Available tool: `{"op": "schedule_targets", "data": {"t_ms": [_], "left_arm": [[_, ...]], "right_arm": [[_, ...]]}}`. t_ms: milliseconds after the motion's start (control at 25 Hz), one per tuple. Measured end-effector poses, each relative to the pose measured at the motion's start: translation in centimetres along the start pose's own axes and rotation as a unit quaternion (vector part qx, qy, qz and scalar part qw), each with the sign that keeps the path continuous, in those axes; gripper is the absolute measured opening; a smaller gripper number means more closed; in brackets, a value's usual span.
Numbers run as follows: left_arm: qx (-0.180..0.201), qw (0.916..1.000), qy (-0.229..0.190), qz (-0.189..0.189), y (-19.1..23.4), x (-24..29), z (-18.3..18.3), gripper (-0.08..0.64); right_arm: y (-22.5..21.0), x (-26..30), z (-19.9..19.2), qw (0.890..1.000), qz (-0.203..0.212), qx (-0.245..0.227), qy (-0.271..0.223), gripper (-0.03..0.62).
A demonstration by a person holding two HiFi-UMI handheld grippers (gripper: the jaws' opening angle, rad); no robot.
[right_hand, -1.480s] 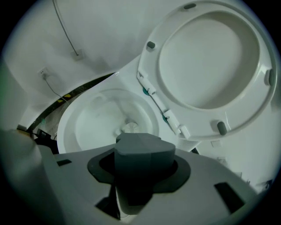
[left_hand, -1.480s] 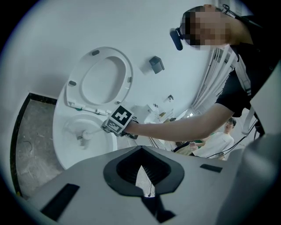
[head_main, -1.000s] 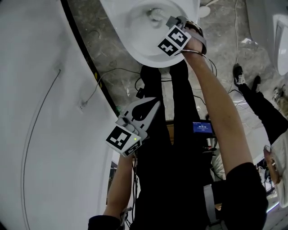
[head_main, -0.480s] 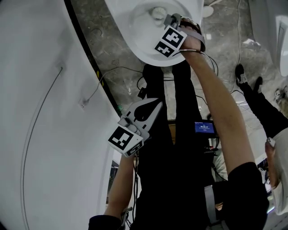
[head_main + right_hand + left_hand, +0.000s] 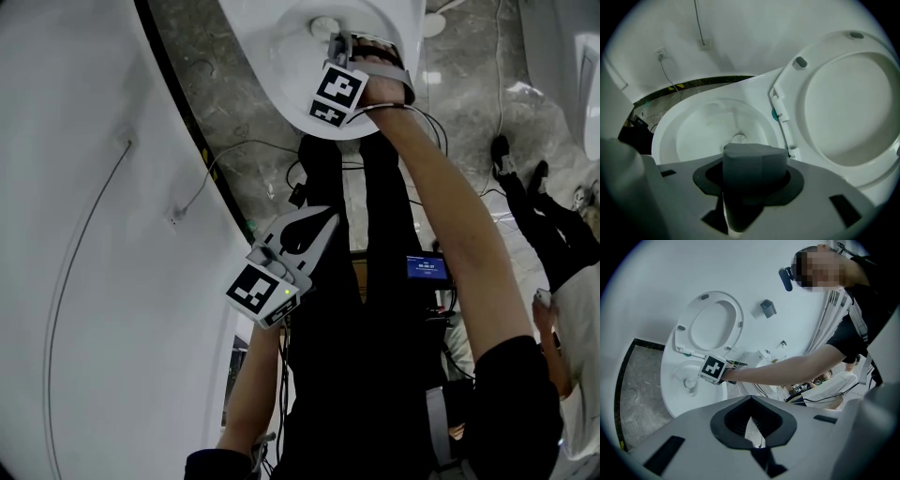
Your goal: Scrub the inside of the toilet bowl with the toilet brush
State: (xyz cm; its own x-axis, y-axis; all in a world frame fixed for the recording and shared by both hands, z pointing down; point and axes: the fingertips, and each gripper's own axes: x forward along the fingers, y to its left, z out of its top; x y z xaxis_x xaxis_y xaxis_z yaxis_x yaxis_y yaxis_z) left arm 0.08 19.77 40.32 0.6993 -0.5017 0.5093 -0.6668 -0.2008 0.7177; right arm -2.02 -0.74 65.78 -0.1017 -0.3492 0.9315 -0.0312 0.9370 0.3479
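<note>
**Right gripper (image 5: pixel 751 197) clamped on the toilet brush (image 5: pixel 752 164), aimed into the toilet bowl (image 5: pixel 689 140).**

The jaws held the brush's thick grey handle. Its long axis ran straight ahead and down from the gripper toward the bottom of the bowl, where a pale round shape sat. I could not tell whether that was the brush head or the outlet. The bowl's inner wall curved away to the left and front of the tool, so I judged that the next strokes would sweep there. The seat (image 5: pixel 848 98) stood raised to the right. The left gripper (image 5: pixel 314 225) hung well apart by the person's legs, jaws together on nothing.
</note>
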Motion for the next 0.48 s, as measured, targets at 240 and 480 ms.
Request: {"op": "schedule_targets", "data": {"t_ms": [240, 480], "left_arm": [[0.007, 1.0000, -0.001, -0.002, -0.1, -0.4, -0.1, 0.009], [0.011, 0.9999, 0.006, 0.004, -0.8, -0.6, 0.5, 0.009]], "right_arm": [[2.4, -0.3, 2.8, 0.997, 0.024, -0.052, -0.044, 0.172], [3.0, -1.0, 0.8, 0.998, 0.055, -0.010, -0.036, 0.164]]}}
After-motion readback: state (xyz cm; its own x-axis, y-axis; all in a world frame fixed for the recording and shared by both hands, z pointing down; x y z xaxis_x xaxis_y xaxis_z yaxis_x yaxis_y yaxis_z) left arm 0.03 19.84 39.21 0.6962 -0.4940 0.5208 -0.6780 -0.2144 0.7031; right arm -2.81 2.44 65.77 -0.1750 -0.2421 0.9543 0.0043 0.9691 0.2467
